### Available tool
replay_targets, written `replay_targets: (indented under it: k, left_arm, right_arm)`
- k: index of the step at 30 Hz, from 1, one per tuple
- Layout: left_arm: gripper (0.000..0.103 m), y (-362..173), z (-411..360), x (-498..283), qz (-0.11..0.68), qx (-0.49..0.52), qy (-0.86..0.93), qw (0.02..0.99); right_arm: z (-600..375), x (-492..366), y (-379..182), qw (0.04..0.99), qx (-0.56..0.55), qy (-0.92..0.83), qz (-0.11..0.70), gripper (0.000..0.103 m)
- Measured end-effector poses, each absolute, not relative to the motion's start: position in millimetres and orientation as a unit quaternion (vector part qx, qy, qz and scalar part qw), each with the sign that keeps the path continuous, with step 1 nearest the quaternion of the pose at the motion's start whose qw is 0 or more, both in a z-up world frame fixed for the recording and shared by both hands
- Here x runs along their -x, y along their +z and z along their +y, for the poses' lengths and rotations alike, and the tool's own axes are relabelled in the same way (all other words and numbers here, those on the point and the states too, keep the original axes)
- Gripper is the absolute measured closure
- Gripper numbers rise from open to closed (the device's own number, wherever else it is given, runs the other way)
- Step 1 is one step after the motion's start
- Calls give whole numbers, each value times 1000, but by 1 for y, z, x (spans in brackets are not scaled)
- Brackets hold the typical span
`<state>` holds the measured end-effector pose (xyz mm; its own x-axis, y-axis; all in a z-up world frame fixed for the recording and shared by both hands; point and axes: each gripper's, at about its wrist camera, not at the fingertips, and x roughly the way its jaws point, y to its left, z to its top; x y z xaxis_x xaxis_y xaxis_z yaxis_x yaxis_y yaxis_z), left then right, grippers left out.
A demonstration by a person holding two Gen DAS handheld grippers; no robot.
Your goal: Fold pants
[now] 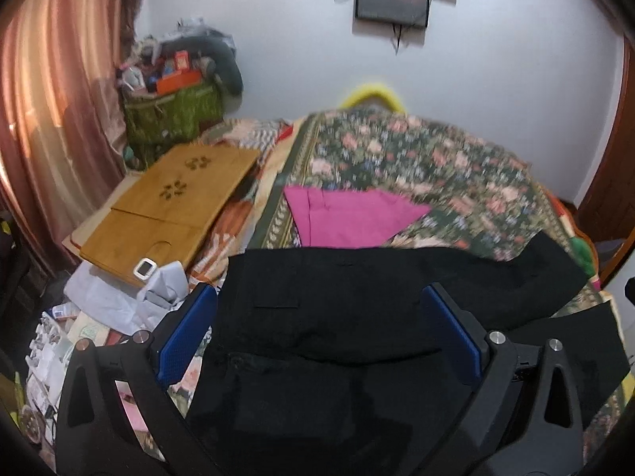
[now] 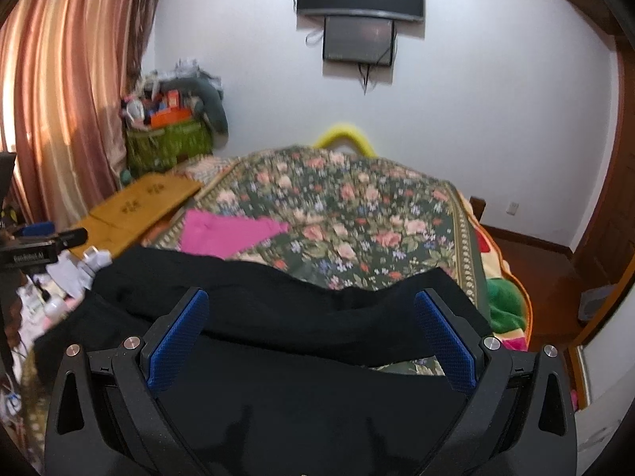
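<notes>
Left wrist: black pants (image 1: pixel 357 301) beneath spread left gripper (image 1: pixel 317 333).

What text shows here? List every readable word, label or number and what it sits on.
"FastRobot AI", uncertain because blurred: on the black bar-shaped device at the left edge of the right wrist view.
Print on the orange boxes in the green fabric basket: too blurred to read.
Papers and packets beside the bed: too small to read.
Black pants: no text.
</notes>
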<state>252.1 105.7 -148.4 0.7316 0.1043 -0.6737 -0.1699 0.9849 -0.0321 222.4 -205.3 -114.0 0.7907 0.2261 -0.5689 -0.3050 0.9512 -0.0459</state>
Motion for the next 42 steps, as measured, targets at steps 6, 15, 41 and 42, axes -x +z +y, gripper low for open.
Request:
replay_targets:
  k: [6,15,41,42]
  left_arm:
    - [0,-180,133,-301,400,36,72,913]
    - [0,-231,165,-364,472,24,55,880]
    - [52,-312,216,-438,590,140,35,794]
    - [56,-312,214,-437,590,138,30,795]
  right_arm:
    - [-197,-270,-133,925,92,168,329,0]
    - [-170,-340,-174,871,122,229,416,0]
    - [-128,-417,-246,798,123,314,499,39]
    - [-127,-416,-246,798,124,316,498,46]
